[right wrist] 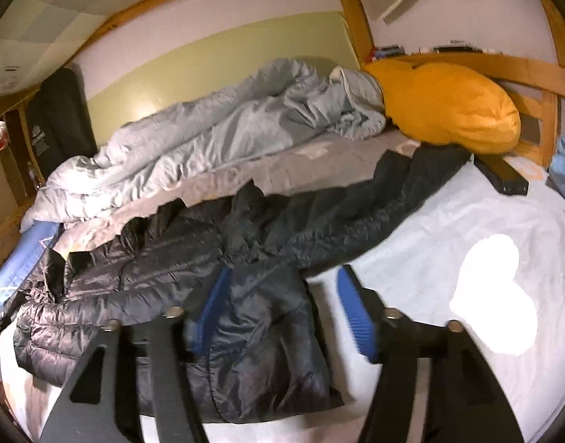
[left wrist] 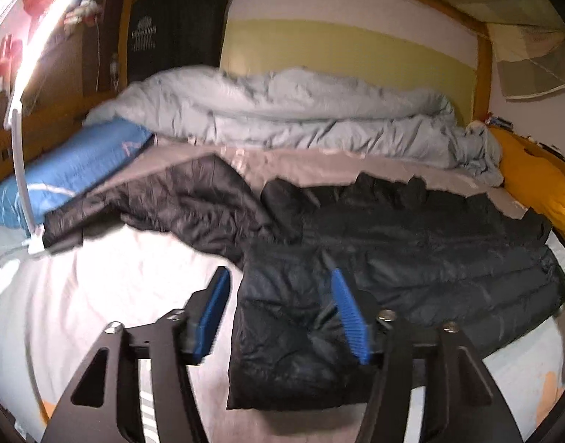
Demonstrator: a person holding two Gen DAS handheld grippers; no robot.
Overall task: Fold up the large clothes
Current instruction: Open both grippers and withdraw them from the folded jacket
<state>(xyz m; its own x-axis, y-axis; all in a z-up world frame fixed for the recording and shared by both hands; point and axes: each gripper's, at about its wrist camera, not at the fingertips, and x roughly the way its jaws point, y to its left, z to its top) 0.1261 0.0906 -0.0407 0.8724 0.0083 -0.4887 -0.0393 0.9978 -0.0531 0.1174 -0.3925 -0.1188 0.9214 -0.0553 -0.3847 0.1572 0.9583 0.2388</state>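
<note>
One large black puffer jacket (left wrist: 411,251) lies spread on the bed (left wrist: 109,295), its long axis running across both views from sleeve to sleeve, with a folded panel of it reaching toward the cameras. Behind it, against the green wall, a pale grey duvet (left wrist: 282,118) is heaped along the far side of the bed, well apart from the fingers. A blue pillow (left wrist: 72,173) sits beyond the jacket's left sleeve and an orange pillow (right wrist: 448,110) beside the tip of the right sleeve; a small dark box (right wrist: 504,179) rests just next to that sleeve end.

The left gripper (left wrist: 278,321) has its fingers apart, nothing pressed between them; the near panel's left edge lies below and ahead, in the gap. The right gripper (right wrist: 282,313) is likewise spread wide, its left finger over the panel and its right one over bare sheet, so the panel's right edge falls in its gap. Both hover above the cloth, about equally near.

The sleeves look unfolded, so my guess is each hand goes outward to its own sleeve. Nothing blocks the left; the box crowds the right.
</note>
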